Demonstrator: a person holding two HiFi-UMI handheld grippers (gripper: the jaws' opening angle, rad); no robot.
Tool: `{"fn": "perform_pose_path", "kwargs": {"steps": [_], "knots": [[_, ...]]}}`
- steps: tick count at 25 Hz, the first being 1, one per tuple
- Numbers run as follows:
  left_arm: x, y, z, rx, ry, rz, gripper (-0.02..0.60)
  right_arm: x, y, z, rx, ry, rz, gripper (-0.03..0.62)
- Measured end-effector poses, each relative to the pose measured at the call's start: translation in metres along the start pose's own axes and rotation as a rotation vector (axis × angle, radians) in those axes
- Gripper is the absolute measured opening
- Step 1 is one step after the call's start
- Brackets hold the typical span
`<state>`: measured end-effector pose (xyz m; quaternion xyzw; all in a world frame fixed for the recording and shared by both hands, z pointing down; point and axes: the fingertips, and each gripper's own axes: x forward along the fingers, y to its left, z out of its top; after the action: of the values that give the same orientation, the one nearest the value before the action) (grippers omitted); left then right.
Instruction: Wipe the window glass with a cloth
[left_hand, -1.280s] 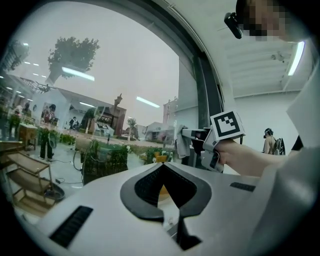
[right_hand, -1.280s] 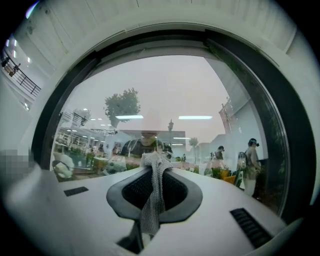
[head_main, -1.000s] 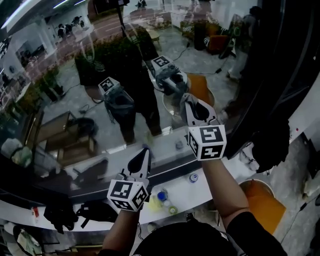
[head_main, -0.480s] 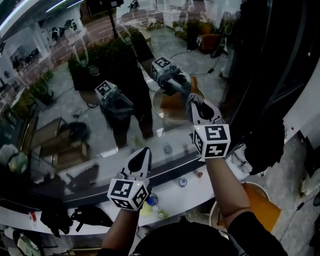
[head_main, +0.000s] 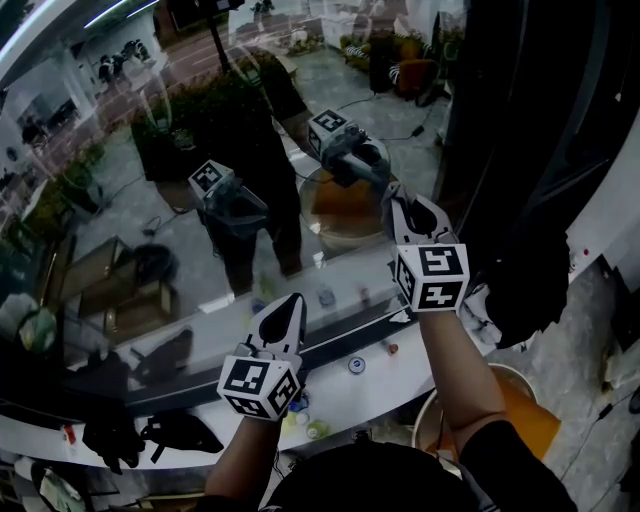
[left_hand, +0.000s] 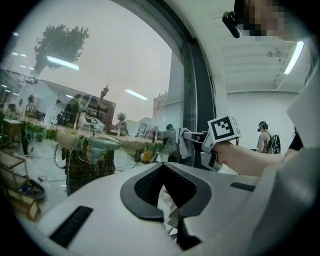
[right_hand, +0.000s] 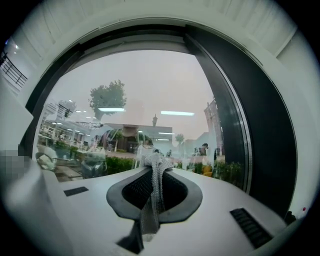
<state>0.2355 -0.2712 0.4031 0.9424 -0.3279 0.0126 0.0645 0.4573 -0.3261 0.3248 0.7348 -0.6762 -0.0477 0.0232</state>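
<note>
in the right claw (right_hand: 155, 171), cloth (right_hand: 150, 202)

Grey cloth (right_hand: 151, 190) (bunched) at window glass (right_hand: 140, 85)

A dark frame (head_main: 540, 150) bounds the window glass (head_main: 180, 230) at the right. A white sill (head_main: 372, 385) runs beneath it. Grey marbled floor (head_main: 585, 360) lies near right, and a strip light (left_hand: 293, 57) glows overhead.

Count from where I stand | grippers in my hands: two, left gripper (head_main: 283, 318) and right gripper (head_main: 418, 215) | marker cubes (head_main: 258, 387): two, one per gripper | cloth (right_hand: 152, 185): one | window glass (head_main: 150, 200): one pane | orange tub (head_main: 530, 405): one
</note>
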Motion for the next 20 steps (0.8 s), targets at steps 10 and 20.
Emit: {"fn": "perform_pose_path", "kwargs": {"steps": [10,20], "knots": [[0.0054,-0.004,0.0015,-0.002,-0.011,0.014,0.008,-0.0013,-0.0026,-0.0014,-0.027,-0.01,0.012,0.048],[-0.0019,0.0001,0.0021,-0.008,-0.019,0.02,0.008,-0.0007,-0.0011,-0.0012,-0.036,0.001,0.012,0.048]]}}
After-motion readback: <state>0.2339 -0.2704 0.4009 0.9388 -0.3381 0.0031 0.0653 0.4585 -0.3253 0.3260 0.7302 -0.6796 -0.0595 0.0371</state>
